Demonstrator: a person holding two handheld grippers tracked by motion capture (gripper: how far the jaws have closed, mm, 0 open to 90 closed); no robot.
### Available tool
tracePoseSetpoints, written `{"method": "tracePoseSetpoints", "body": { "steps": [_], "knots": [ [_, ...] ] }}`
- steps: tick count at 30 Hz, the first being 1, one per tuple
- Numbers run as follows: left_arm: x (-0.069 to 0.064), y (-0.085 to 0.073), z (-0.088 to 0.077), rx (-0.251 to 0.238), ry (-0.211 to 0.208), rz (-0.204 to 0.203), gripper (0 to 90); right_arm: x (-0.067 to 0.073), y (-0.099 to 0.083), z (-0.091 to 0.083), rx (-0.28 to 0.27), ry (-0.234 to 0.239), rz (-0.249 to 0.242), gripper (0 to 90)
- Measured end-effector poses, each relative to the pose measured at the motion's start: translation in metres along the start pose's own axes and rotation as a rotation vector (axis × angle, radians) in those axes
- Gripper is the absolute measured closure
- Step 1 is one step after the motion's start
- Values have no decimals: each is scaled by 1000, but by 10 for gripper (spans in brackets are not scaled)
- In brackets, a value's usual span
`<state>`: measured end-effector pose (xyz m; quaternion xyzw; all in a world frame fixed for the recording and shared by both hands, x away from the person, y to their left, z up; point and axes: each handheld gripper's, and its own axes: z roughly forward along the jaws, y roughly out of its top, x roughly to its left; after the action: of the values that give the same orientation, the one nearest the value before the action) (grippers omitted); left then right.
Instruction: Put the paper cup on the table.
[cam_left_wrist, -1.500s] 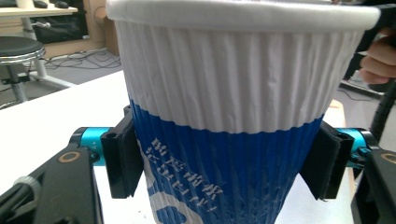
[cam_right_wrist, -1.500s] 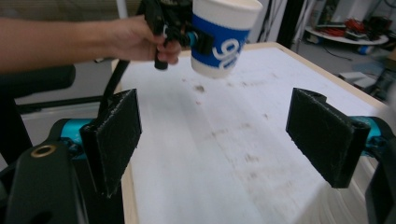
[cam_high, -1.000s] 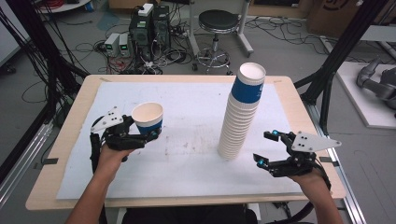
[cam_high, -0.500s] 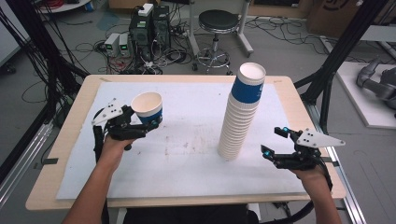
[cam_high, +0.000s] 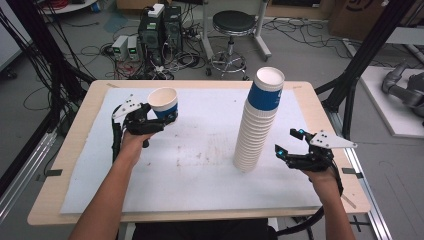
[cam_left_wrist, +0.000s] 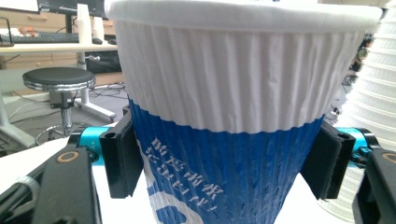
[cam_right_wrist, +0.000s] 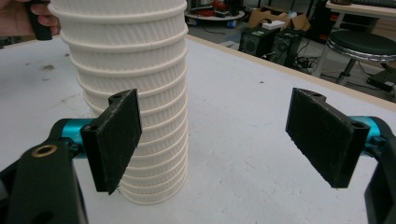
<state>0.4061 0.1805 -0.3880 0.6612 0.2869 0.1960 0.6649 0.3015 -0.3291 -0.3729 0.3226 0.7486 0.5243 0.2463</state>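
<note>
Blue-and-white paper cup (cam_high: 164, 103) stands upright, mouth up, clamped between the left gripper (cam_high: 150, 119) fingers; right gripper (cam_high: 290, 144) fingers gape empty.

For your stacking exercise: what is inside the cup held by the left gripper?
From above, the cup in the left gripper shows a plain white inner wall with no contents seen; its rim hides the very bottom.

Black round stool (cam_high: 233, 22) and computer boxes (cam_high: 160, 22) on the floor beyond the table (cam_high: 210, 220)
</note>
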Motion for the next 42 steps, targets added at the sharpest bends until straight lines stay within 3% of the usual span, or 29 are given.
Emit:
{"method": "tracePoseSetpoints", "body": {
  "steps": [14, 21, 26, 42],
  "knots": [
    [15, -36, 31, 182, 76, -65, 261, -7, -14, 6, 22, 4, 50, 186],
    [14, -50, 43, 285, 88, -56, 262, -5, -18, 5, 28, 8, 46, 186],
    [10, -56, 45, 388, 97, -11, 262, -4, -18, 5, 26, 10, 40, 187],
    [-4, -58, 25, 457, 170, 12, 250, -2, -22, 2, 23, -5, 36, 187]
  ]
}}
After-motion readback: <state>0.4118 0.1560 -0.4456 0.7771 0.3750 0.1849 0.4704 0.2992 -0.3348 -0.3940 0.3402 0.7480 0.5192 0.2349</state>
